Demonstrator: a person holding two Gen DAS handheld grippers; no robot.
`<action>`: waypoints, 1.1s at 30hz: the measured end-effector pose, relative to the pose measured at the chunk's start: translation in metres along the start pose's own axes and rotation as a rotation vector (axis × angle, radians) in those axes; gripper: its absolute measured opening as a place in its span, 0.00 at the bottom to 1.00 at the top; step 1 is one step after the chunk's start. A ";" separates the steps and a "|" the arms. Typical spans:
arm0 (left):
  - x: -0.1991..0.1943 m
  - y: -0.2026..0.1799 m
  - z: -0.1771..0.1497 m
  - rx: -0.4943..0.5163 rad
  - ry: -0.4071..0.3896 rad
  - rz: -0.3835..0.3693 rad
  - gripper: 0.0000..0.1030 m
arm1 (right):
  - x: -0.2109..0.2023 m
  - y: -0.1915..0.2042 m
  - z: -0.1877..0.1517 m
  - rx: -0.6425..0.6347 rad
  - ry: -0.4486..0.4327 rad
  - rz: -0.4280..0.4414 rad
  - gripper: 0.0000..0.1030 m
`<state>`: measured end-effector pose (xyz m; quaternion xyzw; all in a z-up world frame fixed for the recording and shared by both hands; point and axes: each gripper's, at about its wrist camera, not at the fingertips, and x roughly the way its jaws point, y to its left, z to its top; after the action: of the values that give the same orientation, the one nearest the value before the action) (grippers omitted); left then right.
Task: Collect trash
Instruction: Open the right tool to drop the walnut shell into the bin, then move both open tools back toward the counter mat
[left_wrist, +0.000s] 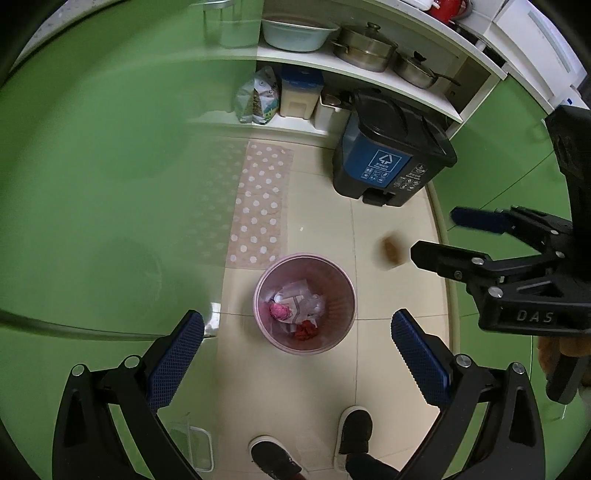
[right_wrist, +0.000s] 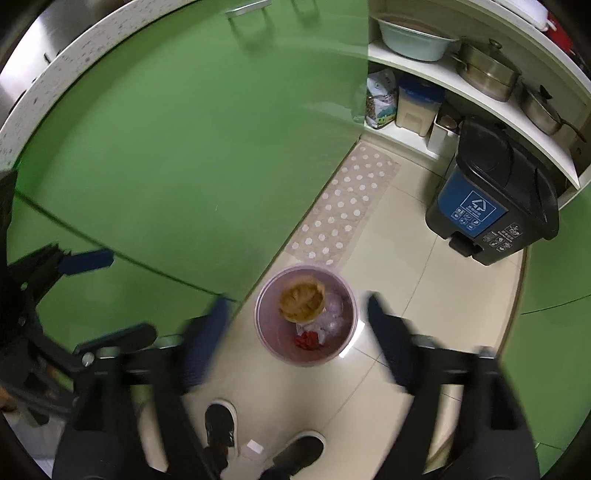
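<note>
A round pink plastic wastebasket (left_wrist: 304, 302) with ribbed walls stands on glossy cream floor tiles (left_wrist: 391, 229), beside a beige mat (left_wrist: 260, 206) dotted with white. In it lie crumpled white paper, clear film, a pink wad and a red scrap (left_wrist: 306, 331). A blurred brown lump of trash (left_wrist: 390, 252), crinkled and golden in the right wrist view (right_wrist: 303, 300), is in the air, free of both tools. In the left wrist view it floats just off the tips of the right tongs (left_wrist: 439, 240), to the upper right of the basket; in the right wrist view it overlaps the basket's mouth, ahead of and between the two fingers. The right tongs (right_wrist: 295, 317) stand wide with nothing gripped, their dark fingers smeared by motion. The left tongs (left_wrist: 297, 343), black with blue knurled pads, gape wide and empty on either side of the basket. A dark lidded pedal bin (left_wrist: 391, 155) with a blue recycling label stands farther off, below white shelves bearing steel pots (left_wrist: 364, 46). Glossy green cabinet fronts (left_wrist: 110, 147) flank the floor. Two dark shoes (left_wrist: 354, 424) show at the bottom edge.
</note>
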<state>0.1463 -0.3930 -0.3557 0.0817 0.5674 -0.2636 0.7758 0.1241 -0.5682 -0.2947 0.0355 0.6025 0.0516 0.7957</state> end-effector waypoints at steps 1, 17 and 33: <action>0.000 0.002 0.001 -0.005 0.002 0.002 0.94 | 0.000 0.000 0.000 0.005 0.004 -0.006 0.86; -0.018 -0.018 0.004 0.011 -0.006 -0.007 0.94 | -0.042 -0.018 -0.013 0.067 0.031 -0.078 0.95; -0.222 -0.047 -0.024 -0.071 -0.135 0.004 0.94 | -0.257 0.041 -0.017 0.009 -0.072 -0.056 0.97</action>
<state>0.0551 -0.3524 -0.1508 0.0373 0.5225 -0.2470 0.8152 0.0368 -0.5596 -0.0492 0.0238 0.5743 0.0253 0.8179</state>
